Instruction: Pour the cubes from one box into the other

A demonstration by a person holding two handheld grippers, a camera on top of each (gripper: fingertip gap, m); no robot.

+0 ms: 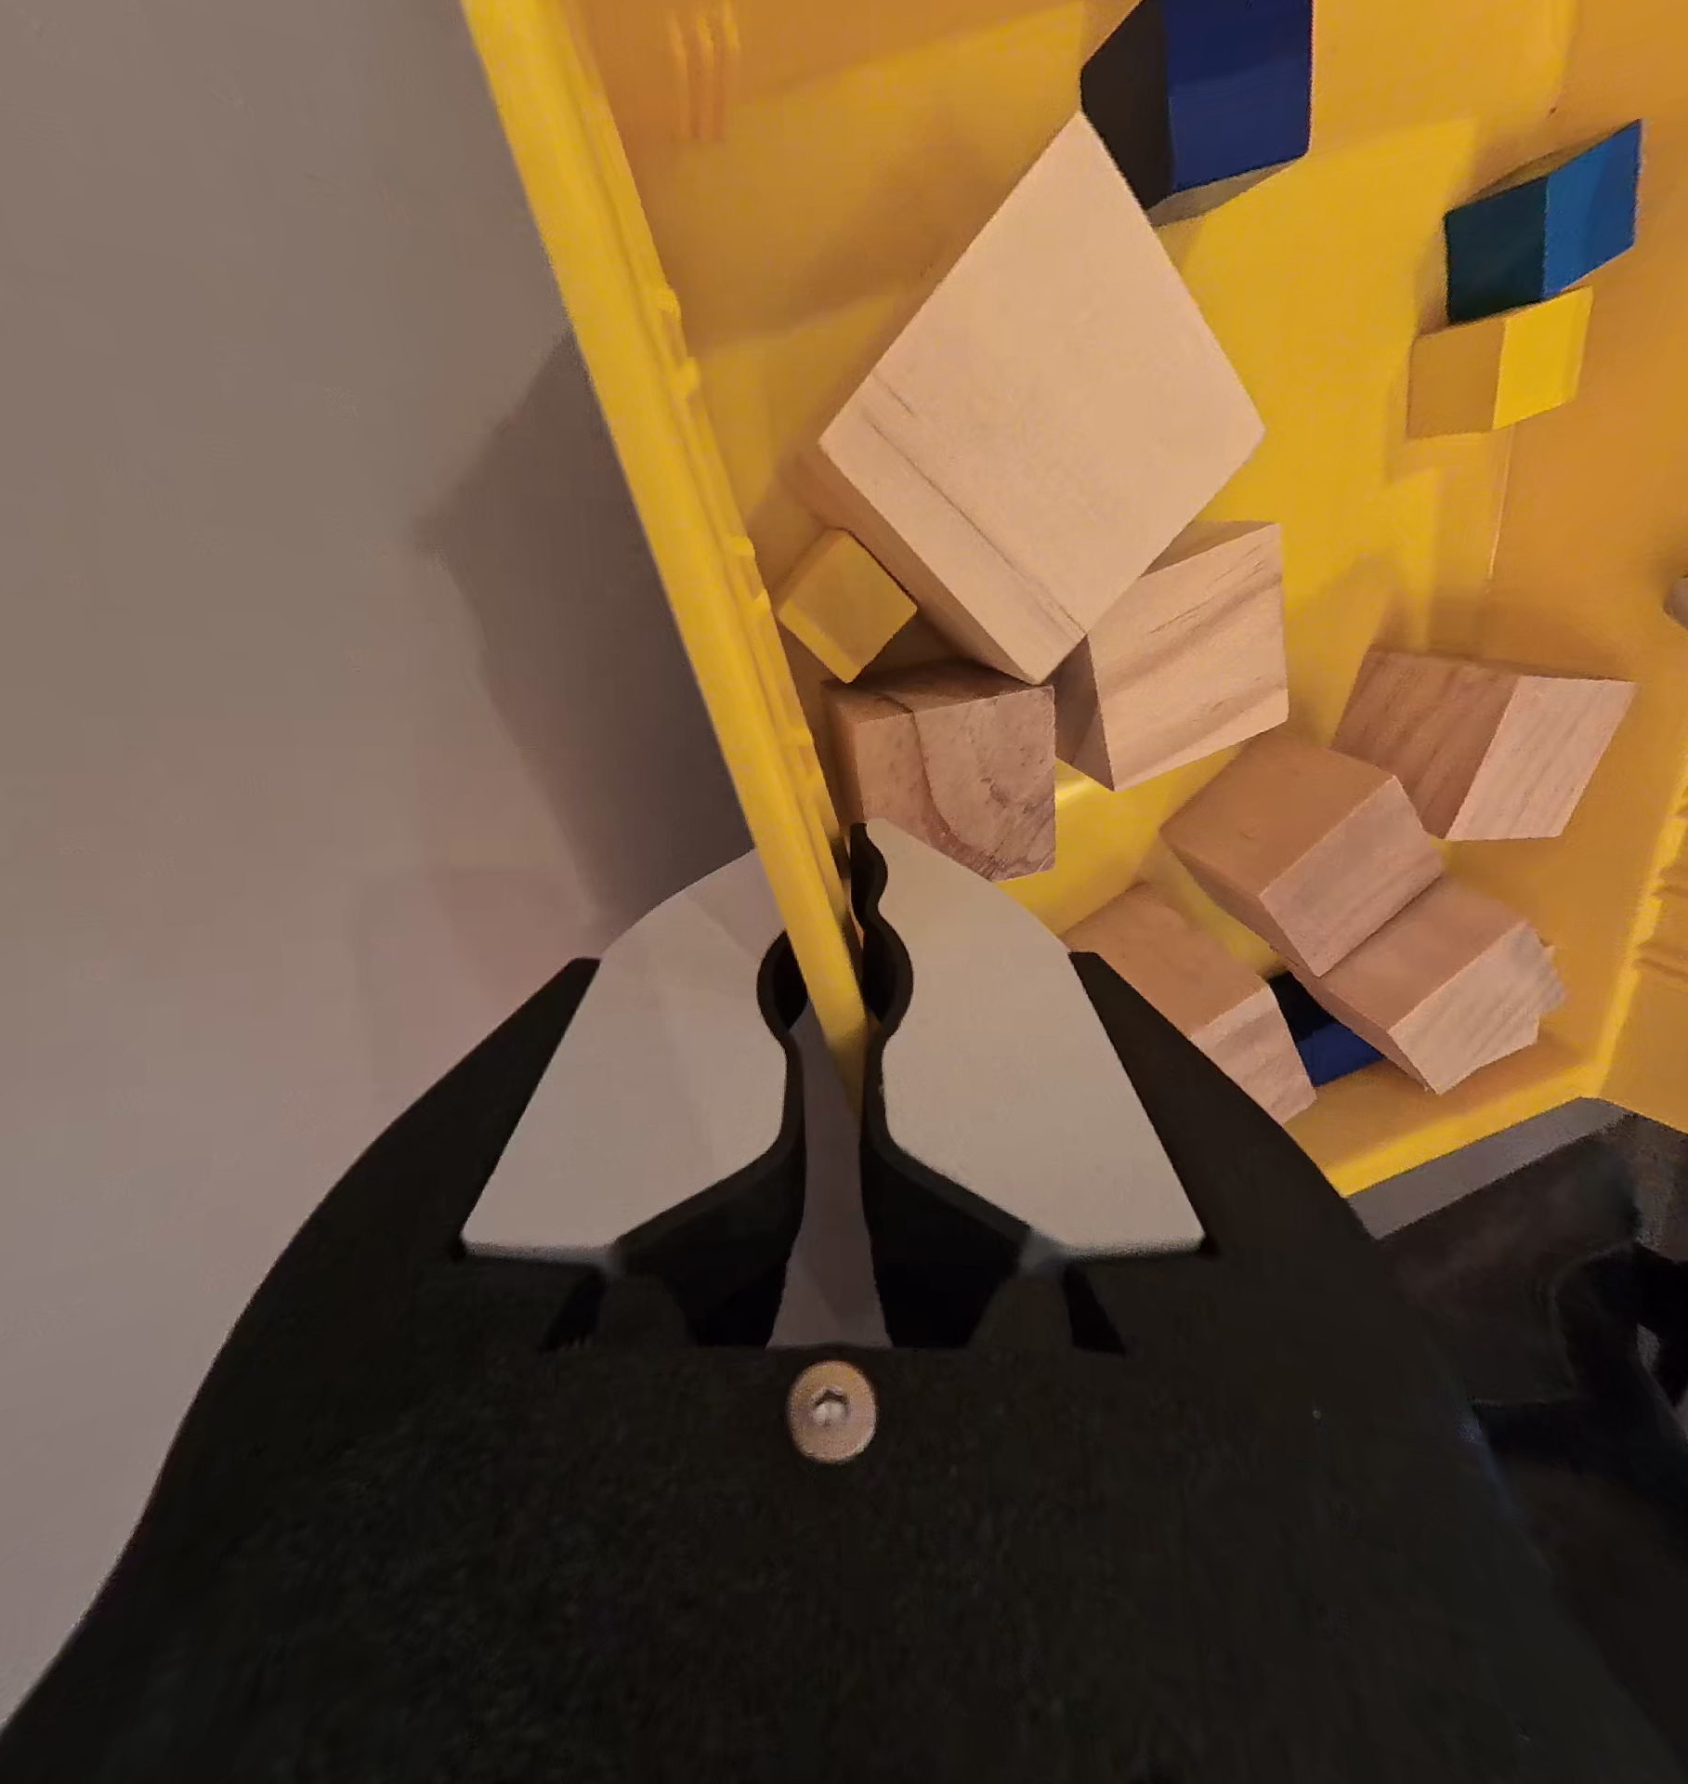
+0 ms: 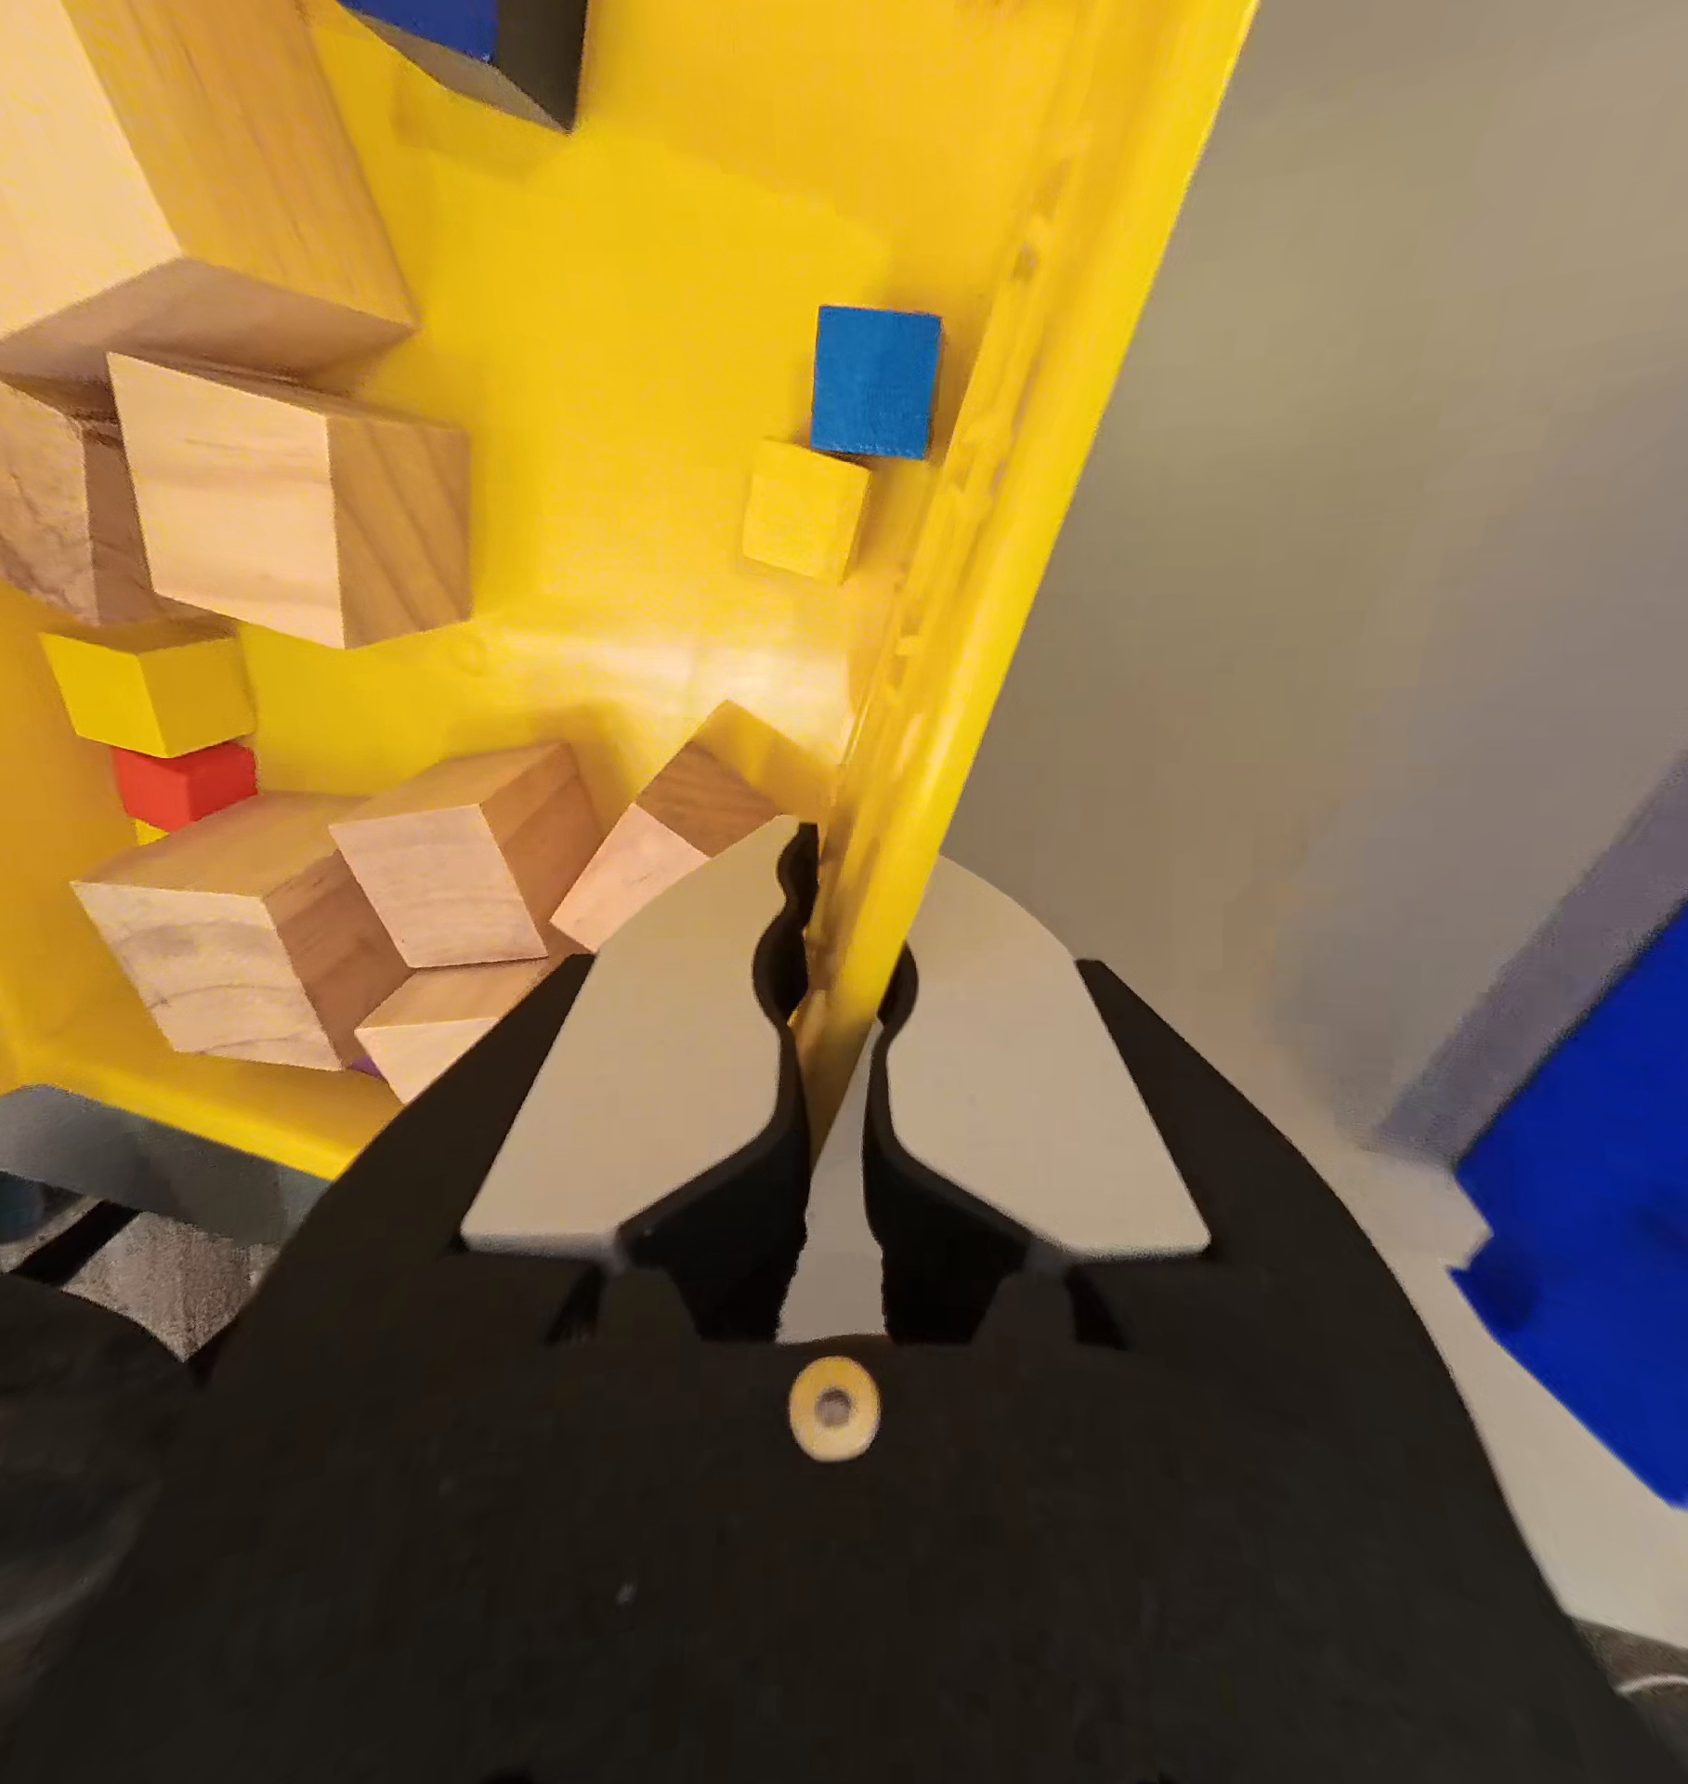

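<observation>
Surface: pale grey tabletop [image 1: 241,579].
Left gripper [image 1: 835,927]: clamped on the yellow box [image 1: 1303,434] side wall.
Right gripper [image 2: 835,927]: clamped on the opposite wall.
Yellow box contents: wooden cubes [image 1: 1042,405], plus small blue, yellow and 1 red cube [image 2: 183,780], piled at the near end.
Blue box [image 2: 1612,1284]: right of the right gripper, blurred.

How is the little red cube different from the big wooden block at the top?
The red cube is painted bright red; the big wooden block is bare pale wood with visible grain. The red cube is far smaller than the big wooden block. The red cube sits tucked under a small yellow cube, while the big wooden block rests on top of other wooden blocks. Both lie loose inside the yellow box.
</observation>
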